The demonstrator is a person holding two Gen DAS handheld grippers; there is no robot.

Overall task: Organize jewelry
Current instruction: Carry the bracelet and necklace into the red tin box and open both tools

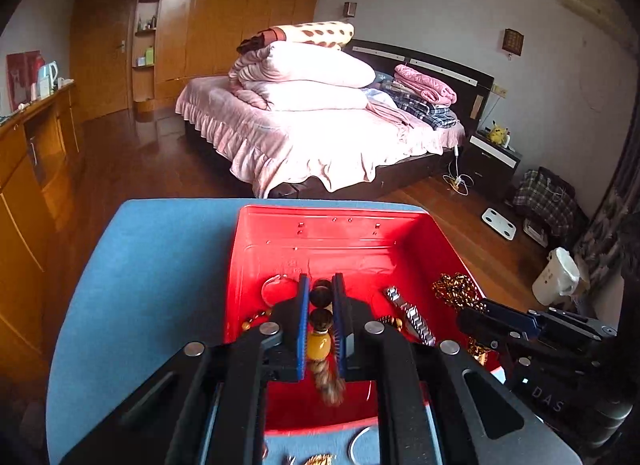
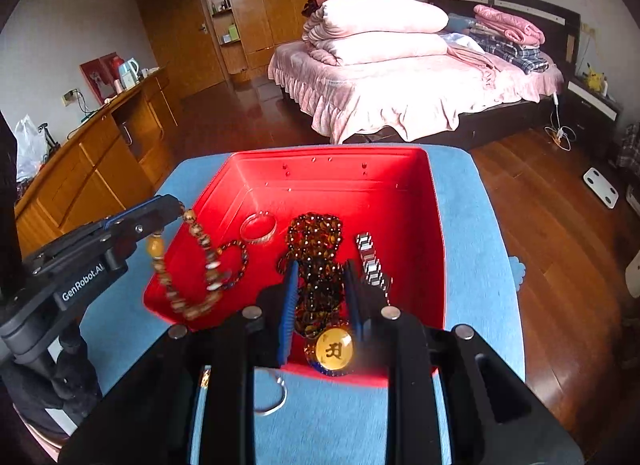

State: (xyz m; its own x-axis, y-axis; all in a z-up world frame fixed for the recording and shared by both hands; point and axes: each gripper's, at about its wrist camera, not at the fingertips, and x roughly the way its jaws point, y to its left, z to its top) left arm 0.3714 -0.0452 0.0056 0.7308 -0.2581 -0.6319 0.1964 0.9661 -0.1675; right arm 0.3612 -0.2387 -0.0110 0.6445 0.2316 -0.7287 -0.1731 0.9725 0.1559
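The left gripper [image 1: 321, 315] is clamped on a brown bead string [image 2: 196, 261] with an amber bead and tassel, hanging over the red tray [image 2: 400, 177] at centre frame. The right gripper [image 2: 322, 301] is clamped on a dark amber bead necklace [image 2: 316, 241] bearing a round gold pendant [image 2: 334, 349]. Each strand should be lowered until slack, then released clear of the silver bangle [image 2: 259, 228] and the metal watch band [image 2: 372, 261]. The beads are glossy and round; the tray is smooth and rigid, resting on blue cloth [image 2: 472, 233].

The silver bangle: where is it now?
In the right wrist view the silver bangle lies in the red tray, left of the amber beads.
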